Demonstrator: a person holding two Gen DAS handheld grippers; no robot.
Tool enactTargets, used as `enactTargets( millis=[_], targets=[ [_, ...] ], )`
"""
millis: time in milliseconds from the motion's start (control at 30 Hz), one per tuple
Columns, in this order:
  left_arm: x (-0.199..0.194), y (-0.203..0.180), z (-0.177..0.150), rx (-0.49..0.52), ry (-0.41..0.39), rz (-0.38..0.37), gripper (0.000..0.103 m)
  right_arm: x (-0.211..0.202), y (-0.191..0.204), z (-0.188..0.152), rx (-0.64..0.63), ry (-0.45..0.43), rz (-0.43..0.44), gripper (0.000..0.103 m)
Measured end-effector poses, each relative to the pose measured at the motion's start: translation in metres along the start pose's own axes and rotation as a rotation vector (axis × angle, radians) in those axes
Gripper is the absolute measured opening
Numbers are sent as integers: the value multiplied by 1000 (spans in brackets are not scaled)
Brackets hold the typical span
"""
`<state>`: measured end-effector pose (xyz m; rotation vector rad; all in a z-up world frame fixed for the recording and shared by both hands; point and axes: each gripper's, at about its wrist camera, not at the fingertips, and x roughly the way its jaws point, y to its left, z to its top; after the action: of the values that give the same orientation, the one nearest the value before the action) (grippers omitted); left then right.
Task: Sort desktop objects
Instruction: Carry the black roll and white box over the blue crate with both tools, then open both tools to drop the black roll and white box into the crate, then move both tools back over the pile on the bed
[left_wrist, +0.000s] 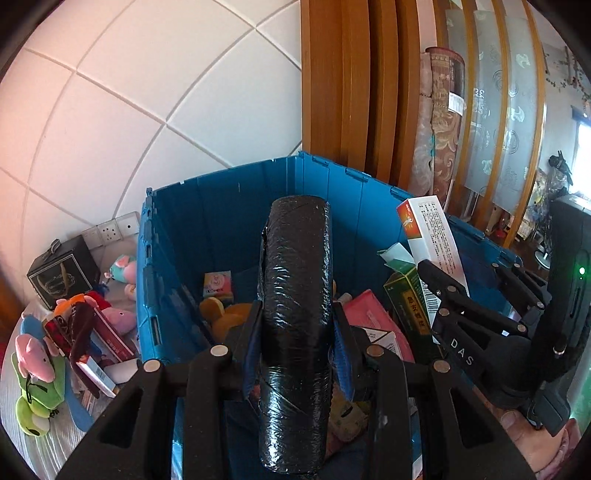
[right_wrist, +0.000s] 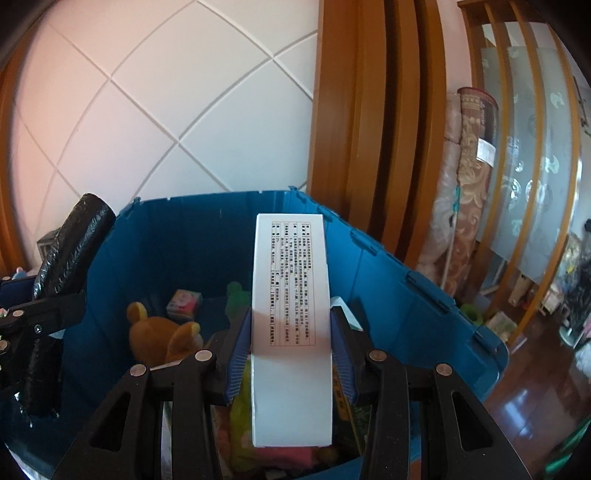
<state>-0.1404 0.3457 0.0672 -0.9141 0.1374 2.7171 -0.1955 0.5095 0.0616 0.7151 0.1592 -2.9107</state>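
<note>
- Left gripper (left_wrist: 297, 325): pads pinch a black roll (left_wrist: 295, 325) wrapped in glossy film. The roll stands lengthwise between the fingers, above the open blue crate (left_wrist: 229, 206).
- Right gripper (right_wrist: 291, 339): pads pinch a white box (right_wrist: 290, 325) printed with small text, gripped across its narrow sides. The box is also above the crate interior. In the left view, the same box (left_wrist: 430, 229) shows an orange end.
- Crate contents, already sorted as far as can be judged: a brown plush (right_wrist: 166, 336), a small pink pack (right_wrist: 184, 301), a green box (left_wrist: 408, 306), pink items and other cartons. The bottom layer is partly hidden by the grippers.
- Neither held item has been released; both are clear of the contents below.
- Remaining work: a pile left of the crate, on the table (left_wrist: 48, 454), holds a green-and-pink plush (left_wrist: 35, 380), further soft toys, red cartons (left_wrist: 107, 339) and a dark box (left_wrist: 61, 273). These appear unsorted.
- Judgement: the task is partway through. Two drops are pending, then the side pile remains.
</note>
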Motion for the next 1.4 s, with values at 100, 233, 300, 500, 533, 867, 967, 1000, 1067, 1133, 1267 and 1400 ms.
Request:
enactTargets(
  millis=[100, 233, 300, 500, 533, 867, 967, 1000, 1067, 1133, 1267, 1400],
  targets=[
    [5, -5, -2, 3, 19, 7, 34, 11, -10, -5, -7, 26, -5, 41],
    [12, -8, -3, -2, 39, 12, 34, 19, -15, -11, -14, 50, -3, 41],
    [14, -9, -4, 3, 47, 13, 34, 21, -15, -13, -16, 59, -4, 41],
    [18, -11, -6, 4, 55, 15, 34, 32, -19, -17, -14, 86, -10, 41],
    [18, -11, -6, 5, 55, 18, 34, 34, -19, -18, -12, 90, -11, 41],
    [17, -6, -6, -17, 50, 31, 40, 35, -24, -17, 0, 87, -32, 41],
    [13, -4, -6, -28, 32, 22, 55, 36, -24, -18, 7, 85, -32, 41],
    [11, -3, -6, -31, 21, 20, 60, 36, -25, -19, 12, 83, -33, 42],
    [8, -3, -6, -33, 4, 22, 64, 35, -25, -20, 13, 78, -44, 53],
    [4, -1, -6, -35, -12, 22, 65, 34, -26, -20, 14, 75, -56, 77],
    [-7, 4, -5, -53, -48, 11, 66, 31, -26, -22, 12, 57, -77, 96],
    [-30, 14, -5, -55, -124, 29, 71, 31, -29, -23, 30, 55, -91, 103]
  ],
)
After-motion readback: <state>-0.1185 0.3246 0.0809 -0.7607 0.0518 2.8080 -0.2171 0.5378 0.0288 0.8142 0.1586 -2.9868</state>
